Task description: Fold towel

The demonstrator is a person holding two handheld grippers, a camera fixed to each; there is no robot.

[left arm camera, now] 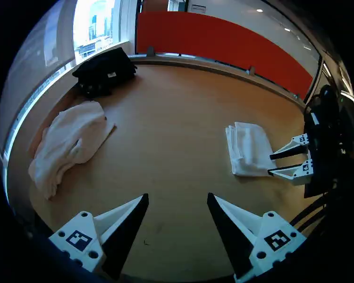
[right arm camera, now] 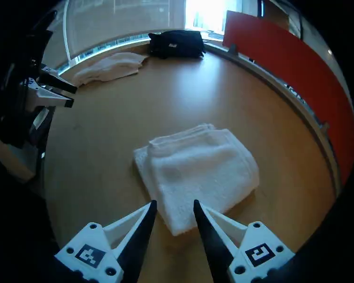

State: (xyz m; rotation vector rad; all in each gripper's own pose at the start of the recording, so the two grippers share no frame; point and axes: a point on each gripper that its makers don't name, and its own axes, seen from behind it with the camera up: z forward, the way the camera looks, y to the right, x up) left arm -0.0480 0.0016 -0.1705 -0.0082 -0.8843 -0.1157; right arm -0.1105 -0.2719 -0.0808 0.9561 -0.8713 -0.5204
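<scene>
A folded white towel (right arm camera: 200, 172) lies flat on the wooden table (right arm camera: 106, 141), its near corner just in front of and below my right gripper's (right arm camera: 174, 203) tips. That gripper is open, a narrow gap between its fingers and nothing held. In the left gripper view the same folded towel (left arm camera: 248, 148) lies at the right, with the right gripper (left arm camera: 271, 164) at its right edge, fingers apart. My left gripper (left arm camera: 177, 195) hovers open wide over bare table (left arm camera: 177, 132); it also appears far off in the right gripper view (right arm camera: 73, 96). A second white towel (left arm camera: 71, 141) lies crumpled at the left.
A black bag (left arm camera: 104, 70) sits at the table's far corner by the window, beside the crumpled towel (right arm camera: 111, 66). A red panel (left arm camera: 224, 45) runs behind the table's back edge. Bare wood stretches between the two towels.
</scene>
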